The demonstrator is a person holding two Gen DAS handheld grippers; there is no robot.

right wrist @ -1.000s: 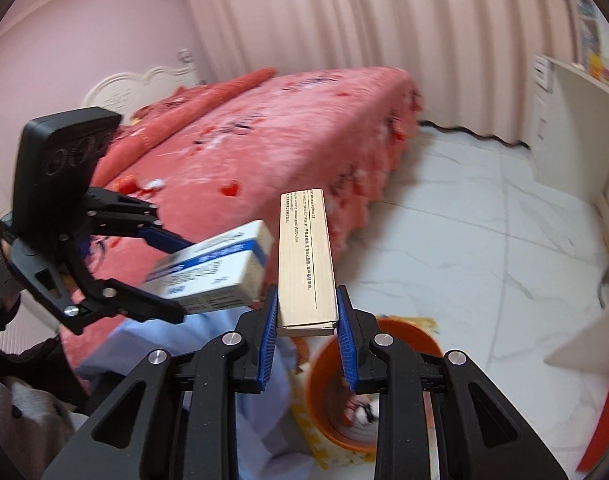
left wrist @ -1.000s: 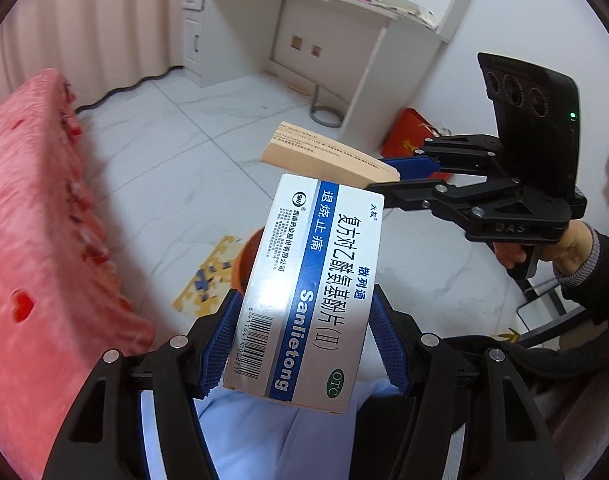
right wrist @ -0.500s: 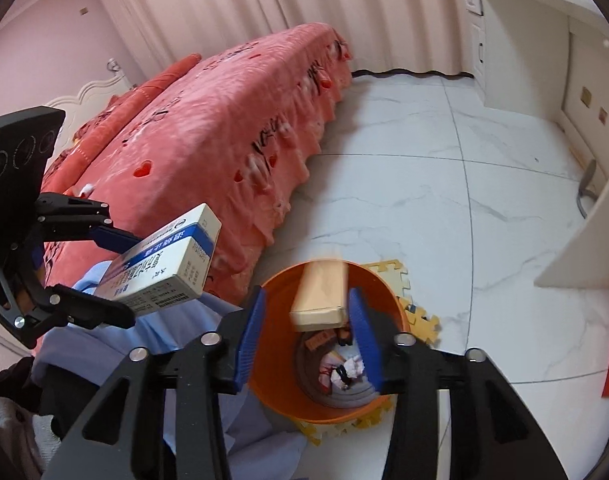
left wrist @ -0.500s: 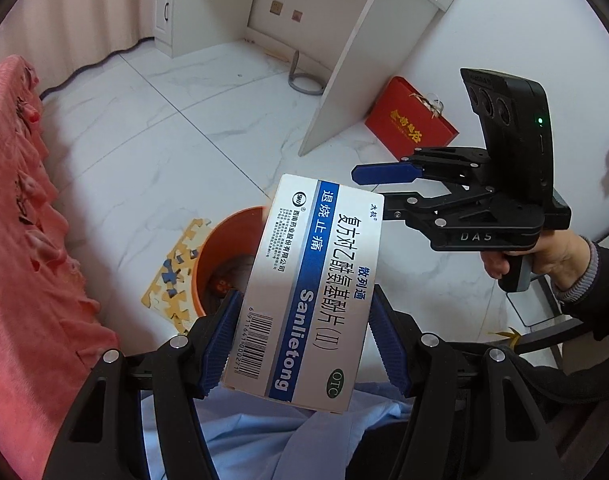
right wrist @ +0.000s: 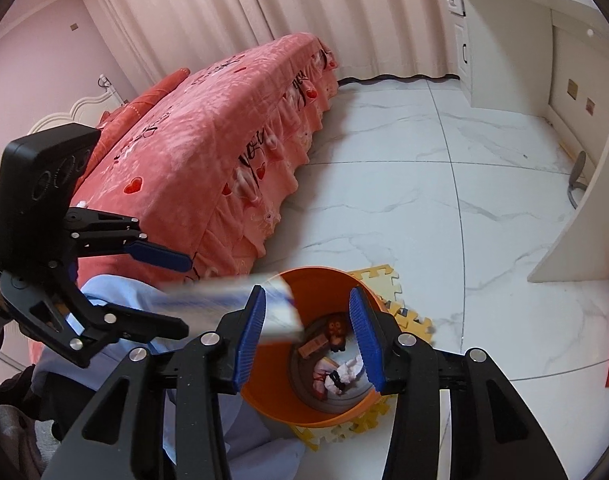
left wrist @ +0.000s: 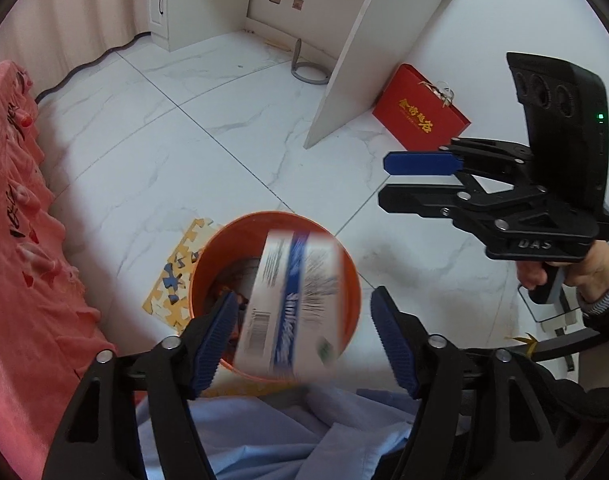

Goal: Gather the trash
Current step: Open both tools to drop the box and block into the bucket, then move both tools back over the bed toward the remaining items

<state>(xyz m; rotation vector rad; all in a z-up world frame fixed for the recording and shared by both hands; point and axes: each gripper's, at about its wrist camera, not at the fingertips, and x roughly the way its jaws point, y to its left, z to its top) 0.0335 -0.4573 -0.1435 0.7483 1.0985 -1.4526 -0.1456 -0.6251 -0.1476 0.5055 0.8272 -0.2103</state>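
An orange bin (left wrist: 346, 276) stands on the floor below both grippers; it also shows in the right wrist view (right wrist: 304, 412), with trash inside. My left gripper (left wrist: 304, 336) is open. The white-and-blue medicine box (left wrist: 292, 304) is blurred, loose between its fingers, above the bin mouth. It shows blurred in the right wrist view (right wrist: 232, 300) at the bin's rim. My right gripper (right wrist: 308, 340) is open and empty above the bin. It shows at the right of the left wrist view (left wrist: 384, 184).
A pink bed (right wrist: 208, 152) lies to the left. A yellow puzzle mat (left wrist: 172, 276) lies under the bin. A white desk (left wrist: 344, 60) and a red gift bag (left wrist: 420, 116) stand beyond. Light blue cloth (left wrist: 288, 436) lies below the grippers.
My right gripper opened and dropped the tan box into the bin. My left gripper moved over the bin, then opened; the medicine box is falling from it.
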